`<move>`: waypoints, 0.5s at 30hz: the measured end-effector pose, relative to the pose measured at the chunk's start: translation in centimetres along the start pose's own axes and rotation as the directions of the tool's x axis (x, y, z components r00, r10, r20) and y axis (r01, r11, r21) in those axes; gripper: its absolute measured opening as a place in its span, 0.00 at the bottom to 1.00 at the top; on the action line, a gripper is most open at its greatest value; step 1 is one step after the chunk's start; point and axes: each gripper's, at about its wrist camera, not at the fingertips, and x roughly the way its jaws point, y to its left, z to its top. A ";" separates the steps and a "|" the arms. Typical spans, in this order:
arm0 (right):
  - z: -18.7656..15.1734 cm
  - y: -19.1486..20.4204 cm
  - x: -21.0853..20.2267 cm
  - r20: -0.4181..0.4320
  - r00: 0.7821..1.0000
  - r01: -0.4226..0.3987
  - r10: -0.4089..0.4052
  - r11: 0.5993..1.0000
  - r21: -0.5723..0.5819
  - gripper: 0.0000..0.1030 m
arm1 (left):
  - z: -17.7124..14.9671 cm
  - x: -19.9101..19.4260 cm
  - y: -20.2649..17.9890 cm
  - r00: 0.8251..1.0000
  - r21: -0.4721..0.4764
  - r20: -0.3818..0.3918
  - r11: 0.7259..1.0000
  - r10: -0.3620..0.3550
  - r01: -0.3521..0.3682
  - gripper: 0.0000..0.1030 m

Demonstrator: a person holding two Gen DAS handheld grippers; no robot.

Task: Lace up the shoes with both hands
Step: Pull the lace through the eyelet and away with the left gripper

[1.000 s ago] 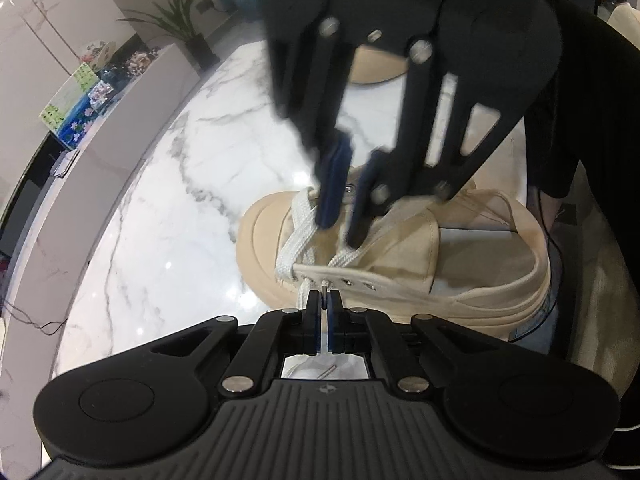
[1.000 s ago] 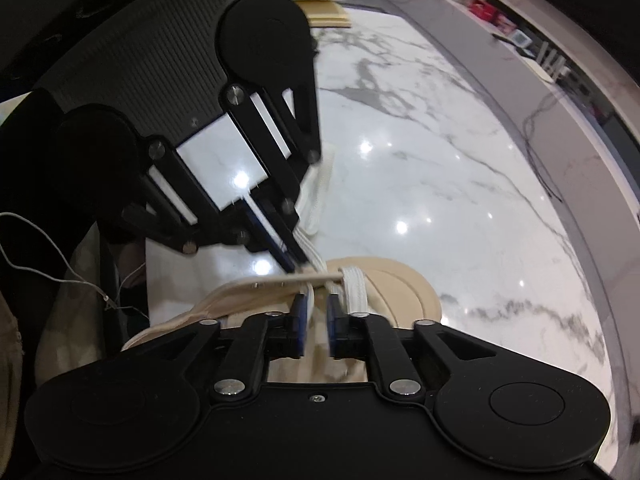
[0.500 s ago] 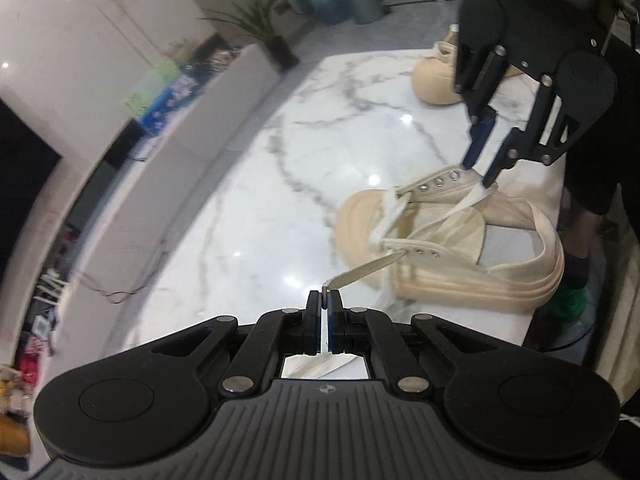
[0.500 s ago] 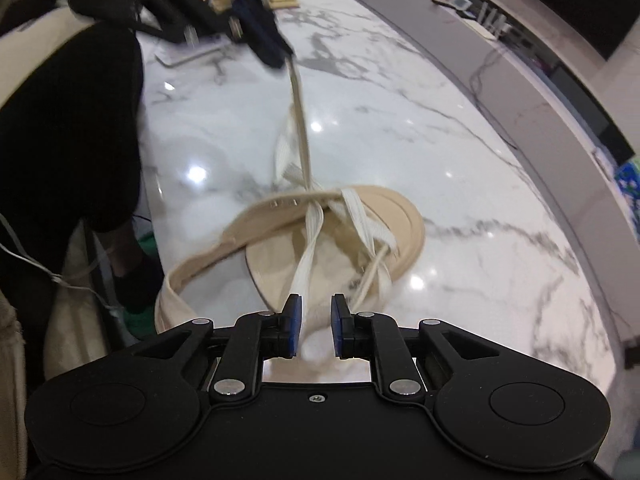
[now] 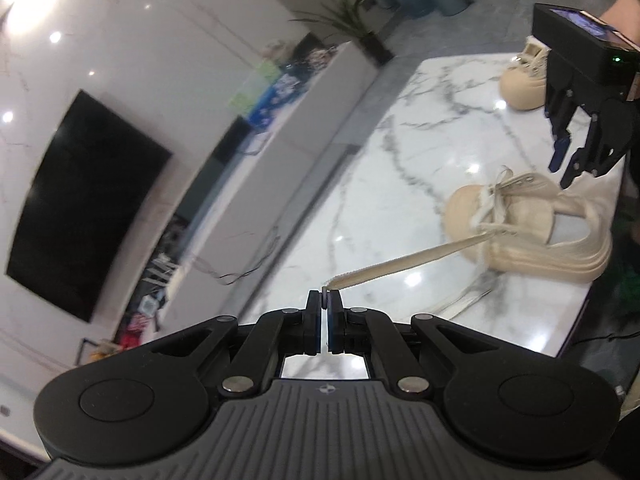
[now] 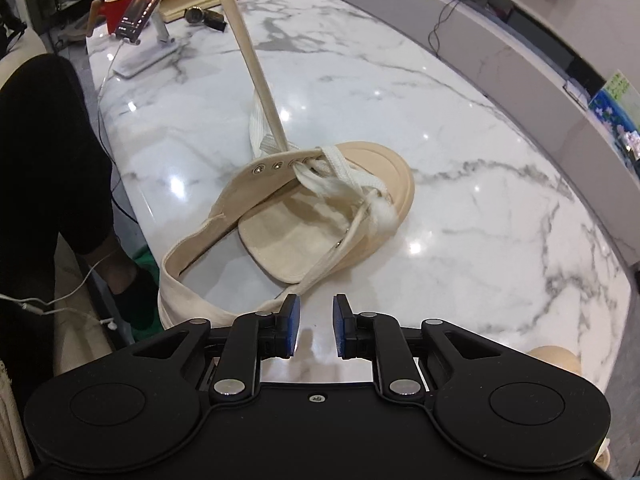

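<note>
One flat woven lace (image 5: 408, 266), beige canvas shoe (image 5: 532, 224).

Taut lace (image 6: 256, 68) crosses bare marble (image 6: 460, 152)

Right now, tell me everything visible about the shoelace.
The shoelace is a flat, woven, cream band. It is crossed through the lower eyelets of the beige canvas shoe on the marble table. One end runs taut from an eyelet to the shut left gripper. The other trails slack beside the open right gripper, untouched.
</note>
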 end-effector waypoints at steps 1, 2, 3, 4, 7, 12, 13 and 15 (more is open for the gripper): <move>0.1 0.0 -0.1 0.006 1.000 -0.002 0.002 1.000 0.006 0.15 | 0.0 -0.3 0.2 1.000 -0.003 -0.006 1.000 0.013 -0.013 0.02; 0.2 -0.1 -0.1 0.012 1.000 -0.003 0.002 1.000 0.013 0.15 | 0.0 -0.5 0.3 1.000 -0.001 -0.010 1.000 0.023 -0.023 0.02; 0.4 -0.2 -0.2 0.018 1.000 -0.004 0.004 1.000 0.023 0.15 | 0.1 -0.9 0.5 0.999 0.004 -0.018 0.999 0.042 -0.042 0.02; 0.4 -0.3 -0.2 0.020 1.000 -0.005 0.004 1.000 0.027 0.15 | 0.1 -1.2 0.7 0.998 0.009 -0.021 0.998 0.059 -0.059 0.02; 0.9 -0.8 -0.4 0.034 0.999 0.002 -0.004 0.999 0.054 0.15 | 0.3 -2.1 1.2 0.994 0.019 -0.027 0.994 0.106 -0.106 0.02; 1.2 -0.8 -1.1 0.053 0.999 0.010 -0.013 0.999 0.053 0.15 | 1.0 -3.6 2.3 0.986 0.014 -0.019 0.986 0.166 -0.166 0.02; 1.2 -0.8 -1.3 0.056 0.998 0.014 -0.017 0.999 0.048 0.15 | 1.1 -3.8 2.5 0.985 0.014 -0.015 0.985 0.170 -0.170 0.02; 1.3 -0.8 -1.6 0.065 0.998 0.010 -0.013 0.999 0.046 0.15 | 1.5 -4.0 2.5 0.985 0.013 -0.007 0.985 0.171 -0.171 0.02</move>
